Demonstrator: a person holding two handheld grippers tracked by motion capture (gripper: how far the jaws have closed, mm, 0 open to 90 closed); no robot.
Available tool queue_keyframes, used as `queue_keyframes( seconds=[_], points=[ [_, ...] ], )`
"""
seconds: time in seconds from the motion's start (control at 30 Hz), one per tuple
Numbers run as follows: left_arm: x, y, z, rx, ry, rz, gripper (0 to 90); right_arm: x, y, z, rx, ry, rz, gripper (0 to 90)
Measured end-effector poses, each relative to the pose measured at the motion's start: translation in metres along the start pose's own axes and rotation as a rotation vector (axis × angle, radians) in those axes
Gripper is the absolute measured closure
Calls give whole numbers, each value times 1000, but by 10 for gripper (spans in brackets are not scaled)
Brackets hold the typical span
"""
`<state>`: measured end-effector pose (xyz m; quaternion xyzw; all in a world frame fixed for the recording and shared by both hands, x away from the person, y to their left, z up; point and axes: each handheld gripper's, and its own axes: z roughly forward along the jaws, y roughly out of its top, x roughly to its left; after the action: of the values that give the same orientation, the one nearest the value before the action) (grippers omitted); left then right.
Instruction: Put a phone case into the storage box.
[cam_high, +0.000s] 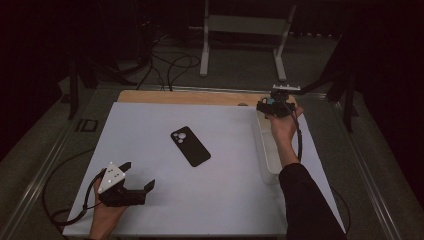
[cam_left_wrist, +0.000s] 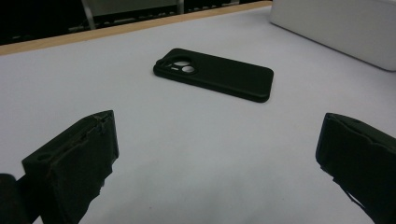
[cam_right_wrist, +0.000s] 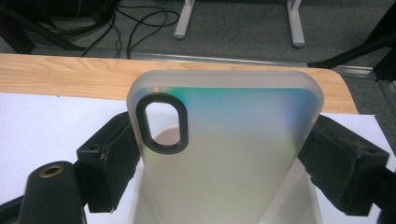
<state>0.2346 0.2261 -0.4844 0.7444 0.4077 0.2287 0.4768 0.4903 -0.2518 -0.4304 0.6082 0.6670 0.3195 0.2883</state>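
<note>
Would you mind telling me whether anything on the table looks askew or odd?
The black phone lies face down, at a slant to the mat's edges, apart from the open left tongs. Nothing looks spilled or damaged. The right tongs grip a frosted case by its sides above the white bin.

The case (cam_right_wrist: 233, 149) looks like frosted, translucent plastic with an iridescent sheen. At 9 o'clock of it the phone (cam_high: 190, 146) is matt black. The table (cam_right_wrist: 70, 77) shows grained wood under a smooth white sheet (cam_high: 225, 190).
</note>
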Motion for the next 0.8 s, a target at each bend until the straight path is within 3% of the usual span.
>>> queue_keyframes(
  seconds=[0.47, 0.8],
  points=[
    [0, 0, 0, 2, -1, -1, 0, -3, -6, 7, 19, -9, 17, 163],
    [0, -1, 1, 8, -3, 2, 0, -2, -5, 11, 21, -5, -4, 160]
  ],
)
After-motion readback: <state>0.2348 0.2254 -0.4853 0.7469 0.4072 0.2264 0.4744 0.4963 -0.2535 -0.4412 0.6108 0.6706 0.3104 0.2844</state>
